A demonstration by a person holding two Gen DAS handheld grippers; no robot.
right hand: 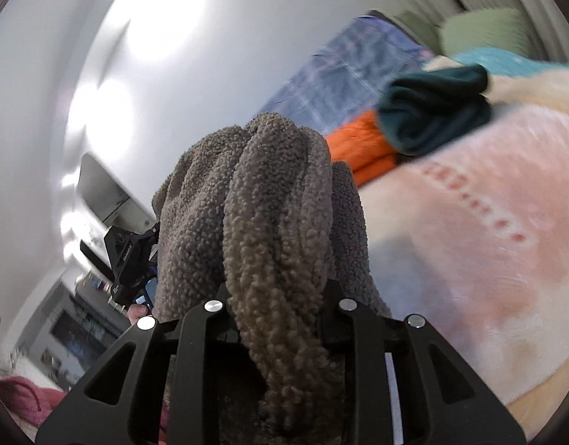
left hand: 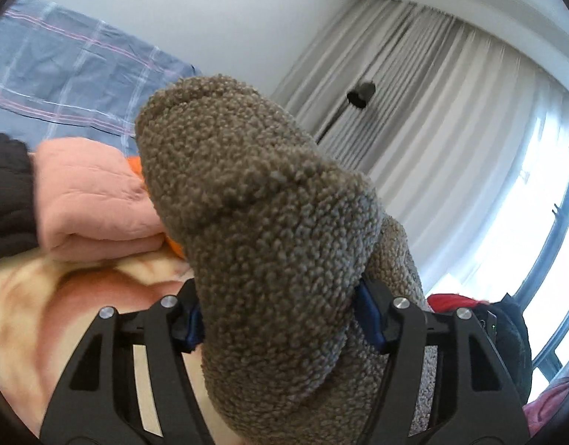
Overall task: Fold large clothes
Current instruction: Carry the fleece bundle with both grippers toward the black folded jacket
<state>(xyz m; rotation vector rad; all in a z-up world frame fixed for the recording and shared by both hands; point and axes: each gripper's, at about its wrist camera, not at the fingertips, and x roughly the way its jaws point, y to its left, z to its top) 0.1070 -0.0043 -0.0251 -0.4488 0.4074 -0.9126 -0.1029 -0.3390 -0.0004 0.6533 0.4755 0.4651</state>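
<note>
Bulging between the 2 fingers of the left gripper [left hand: 280, 319], a thick roll of the brown fleece garment [left hand: 255, 200] fills the left wrist view; the blue pads [left hand: 369, 315] press into it from both sides, so the jaws pinch it. Beyond lie a folded pink garment [left hand: 95, 200], a blue plaid sheet [left hand: 69, 70] and grey curtains [left hand: 425, 85].

From the right wrist, the right gripper [right hand: 277, 315] is clamped on a narrower bunch of that fleece [right hand: 269, 200]. Behind sit orange [right hand: 362, 148] and dark teal [right hand: 436, 115] folded clothes on a pink blanket [right hand: 488, 244].
</note>
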